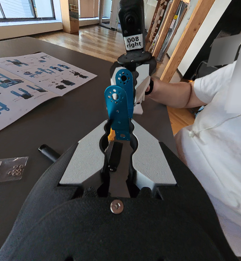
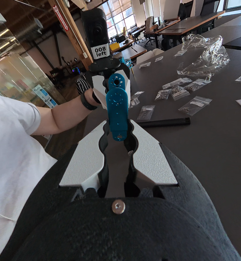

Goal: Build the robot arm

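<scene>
A white printed label (image 1: 133, 42) is showing on the black housing above the right gripper (image 1: 132, 90), and another (image 2: 100, 52) above the left gripper (image 2: 114, 87). A red hanging sign (image 2: 60, 18) is bearing white lettering on the wooden post (image 2: 73, 35).

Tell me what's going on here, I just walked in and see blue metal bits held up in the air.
A person holds a gripper in each hand, facing each other above a dark table. The left gripper is shut on a blue bracket; the right gripper is shut on a second blue bracket. The two brackets stand close together, overlapping. An open instruction booklet and small bags of hardware lie on the table.
</scene>
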Action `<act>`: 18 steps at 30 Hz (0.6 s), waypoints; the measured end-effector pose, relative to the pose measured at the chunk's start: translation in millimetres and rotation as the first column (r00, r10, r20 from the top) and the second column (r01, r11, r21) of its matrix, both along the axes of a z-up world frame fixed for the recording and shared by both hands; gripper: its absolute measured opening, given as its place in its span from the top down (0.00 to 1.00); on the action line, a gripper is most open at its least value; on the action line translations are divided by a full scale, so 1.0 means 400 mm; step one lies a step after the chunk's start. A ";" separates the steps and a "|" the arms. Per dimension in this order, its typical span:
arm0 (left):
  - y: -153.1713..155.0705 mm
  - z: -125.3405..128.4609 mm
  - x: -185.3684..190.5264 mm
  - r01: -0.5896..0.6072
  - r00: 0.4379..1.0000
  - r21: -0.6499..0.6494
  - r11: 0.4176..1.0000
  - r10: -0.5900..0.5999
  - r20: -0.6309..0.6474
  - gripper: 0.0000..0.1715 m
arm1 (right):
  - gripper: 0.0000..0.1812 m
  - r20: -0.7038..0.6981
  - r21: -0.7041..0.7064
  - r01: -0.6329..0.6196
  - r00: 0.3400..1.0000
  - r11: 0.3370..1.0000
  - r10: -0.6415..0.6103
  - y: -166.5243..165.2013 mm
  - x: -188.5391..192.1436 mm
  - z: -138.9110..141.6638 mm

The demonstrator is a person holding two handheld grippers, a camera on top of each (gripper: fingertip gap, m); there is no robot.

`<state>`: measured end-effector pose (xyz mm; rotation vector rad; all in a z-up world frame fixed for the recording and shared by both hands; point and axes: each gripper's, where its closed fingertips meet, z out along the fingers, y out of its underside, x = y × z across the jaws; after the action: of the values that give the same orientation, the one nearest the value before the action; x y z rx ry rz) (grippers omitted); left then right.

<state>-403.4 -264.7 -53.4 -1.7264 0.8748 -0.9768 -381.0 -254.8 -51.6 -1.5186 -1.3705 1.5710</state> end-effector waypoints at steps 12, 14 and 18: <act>-0.013 -0.059 -0.038 0.024 0.997 0.056 0.998 -0.020 -0.075 0.86 | 0.86 0.028 0.045 0.000 1.000 0.999 -0.001 -0.016 -0.033 -0.051; -0.018 -0.057 -0.039 0.026 0.998 0.055 0.998 -0.023 -0.065 0.86 | 0.86 0.027 0.056 -0.006 1.000 0.998 0.005 -0.021 -0.034 -0.054; -0.021 -0.070 -0.040 0.023 0.996 0.052 0.998 -0.018 -0.085 0.85 | 0.85 0.037 0.067 -0.005 0.999 0.998 0.003 -0.023 -0.035 -0.062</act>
<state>-419.6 -273.0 -81.4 -1.7274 0.9662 -0.8916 -395.1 -264.1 -76.4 -1.5124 -1.4328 1.4913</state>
